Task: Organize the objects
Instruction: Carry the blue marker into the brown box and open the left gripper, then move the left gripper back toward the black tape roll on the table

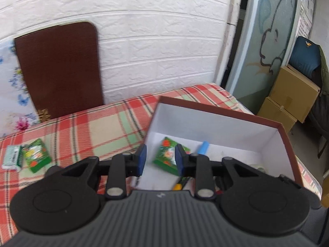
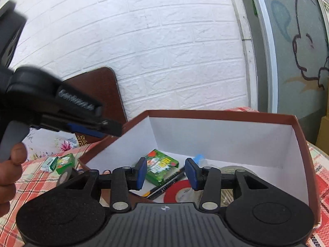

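Observation:
A brown box with a white inside [image 1: 236, 135] [image 2: 236, 140] sits on the plaid cloth. In it lie a green carton [image 1: 167, 156] [image 2: 161, 164], a blue cylinder [image 1: 203, 147] [image 2: 198, 158], a black and yellow pen [image 1: 181, 183] [image 2: 164, 188], a red tape roll [image 2: 180, 191] and a clear tape roll [image 2: 232, 169]. My left gripper [image 1: 160, 160] is open and empty above the box's left side. My right gripper [image 2: 167, 174] is open and empty over the box. A second green carton [image 1: 36, 157] [image 2: 65, 162] and a pale green pack [image 1: 12, 156] [image 2: 50, 163] lie on the cloth to the left.
A brown board [image 1: 59, 68] leans on the white brick wall. A floral cloth [image 1: 12, 94] lies at far left. Cardboard boxes [image 1: 287, 103] stand at the right beyond the bed edge. A dark tape roll [image 2: 64, 177] lies left of the box.

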A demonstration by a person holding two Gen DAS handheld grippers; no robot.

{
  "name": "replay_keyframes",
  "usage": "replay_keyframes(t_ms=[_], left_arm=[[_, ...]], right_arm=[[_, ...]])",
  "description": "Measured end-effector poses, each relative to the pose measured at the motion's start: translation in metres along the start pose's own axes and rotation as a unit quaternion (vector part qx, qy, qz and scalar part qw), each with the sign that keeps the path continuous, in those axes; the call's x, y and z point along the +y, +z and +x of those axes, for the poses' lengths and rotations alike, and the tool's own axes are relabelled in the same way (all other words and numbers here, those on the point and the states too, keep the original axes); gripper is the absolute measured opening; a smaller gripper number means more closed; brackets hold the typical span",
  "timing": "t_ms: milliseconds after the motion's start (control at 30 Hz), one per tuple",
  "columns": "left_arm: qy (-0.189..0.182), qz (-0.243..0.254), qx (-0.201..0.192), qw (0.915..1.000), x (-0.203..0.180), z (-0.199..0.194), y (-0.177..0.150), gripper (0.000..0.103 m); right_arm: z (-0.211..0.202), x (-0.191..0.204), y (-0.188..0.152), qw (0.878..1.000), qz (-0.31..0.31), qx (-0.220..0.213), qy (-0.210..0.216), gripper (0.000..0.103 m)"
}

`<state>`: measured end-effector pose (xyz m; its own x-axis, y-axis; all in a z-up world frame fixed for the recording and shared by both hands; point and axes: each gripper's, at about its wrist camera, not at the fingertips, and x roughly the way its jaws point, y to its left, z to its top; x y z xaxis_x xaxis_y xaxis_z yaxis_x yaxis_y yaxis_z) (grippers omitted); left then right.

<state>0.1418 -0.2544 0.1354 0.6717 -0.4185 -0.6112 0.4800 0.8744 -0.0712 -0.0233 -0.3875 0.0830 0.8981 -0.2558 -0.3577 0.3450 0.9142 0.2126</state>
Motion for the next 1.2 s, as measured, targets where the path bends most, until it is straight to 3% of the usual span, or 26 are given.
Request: replay_keyframes(t_ms=[267,533,900,1000,1100,1133,1200], left_arm=[[0.054,-0.028,-0.011,0.9981,0.067,-0.041,-0.038,0.038],[0.122,-0.074,-0.004,0.9898,0.147,-0.067,-0.078,0.04],[0.199,-0.135,0.026,0.9704,0.246,-0.079,-0.151,0.042],[0.209,-0.159,0.043,0.9639,0.268,-0.066,-0.175,0.051],[0.219,-0.123,-0.027,0.9675,0.266,-0.069,-0.202,0.065],[0.219,-0.123,-0.045,0.9669,0.265,-0.071,-0.208,0.065],[0.216,-0.129,-0.048,0.9667,0.268,-0.07,-0.206,0.067]], right_arm=[[0.007,0.041,0.009,0.999,-0.033,0.002,0.015,0.042],[0.002,0.106,0.005,0.994,-0.103,0.023,0.036,0.042],[0.025,0.17,-0.022,0.983,-0.151,0.074,0.077,0.042],[0.041,0.188,-0.042,0.977,-0.167,0.099,0.083,0.042],[0.058,0.2,-0.058,0.974,-0.176,0.116,0.083,0.042],[0.065,0.204,-0.061,0.973,-0.181,0.12,0.08,0.042],[0.08,0.211,-0.068,0.969,-0.202,0.122,0.071,0.046]])
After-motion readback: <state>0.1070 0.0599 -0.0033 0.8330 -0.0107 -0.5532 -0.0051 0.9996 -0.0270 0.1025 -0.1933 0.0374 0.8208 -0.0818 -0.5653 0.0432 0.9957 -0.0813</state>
